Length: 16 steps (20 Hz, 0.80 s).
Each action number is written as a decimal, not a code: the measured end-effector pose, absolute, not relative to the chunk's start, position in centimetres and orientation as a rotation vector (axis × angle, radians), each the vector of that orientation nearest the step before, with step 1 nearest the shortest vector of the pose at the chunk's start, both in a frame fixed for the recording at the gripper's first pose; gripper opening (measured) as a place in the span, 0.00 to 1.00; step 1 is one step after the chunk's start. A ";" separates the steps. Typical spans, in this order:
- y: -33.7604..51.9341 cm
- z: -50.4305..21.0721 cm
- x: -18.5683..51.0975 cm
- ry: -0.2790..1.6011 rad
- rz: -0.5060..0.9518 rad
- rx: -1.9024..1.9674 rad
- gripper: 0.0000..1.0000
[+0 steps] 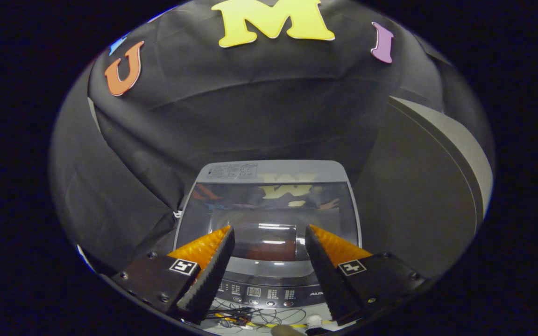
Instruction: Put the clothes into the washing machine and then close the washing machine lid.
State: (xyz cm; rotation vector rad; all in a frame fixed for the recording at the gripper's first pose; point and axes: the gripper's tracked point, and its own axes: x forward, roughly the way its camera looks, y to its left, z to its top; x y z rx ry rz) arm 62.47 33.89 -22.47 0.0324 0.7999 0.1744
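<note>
Glassy washing machine lid [269, 212] is sitting flat at centre frame, looking closed already; gripper [269, 238] is hovering wide apart, empty, so probably finishing up.

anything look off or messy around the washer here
Mostly tidy. The washing machine sits square with its glass lid shut flat, no visible damage. The one untidy spot is a loose tangle of thin cables on the floor just below the control panel. The gripper has its fingers open and empty.
</note>
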 end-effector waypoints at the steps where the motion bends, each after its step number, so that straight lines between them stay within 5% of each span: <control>1: 33.7 -22.6 62.2 0.791 0.183 0.018 0.95; 16: 26.2 -2.0 51.6 0.467 0.206 0.041 0.95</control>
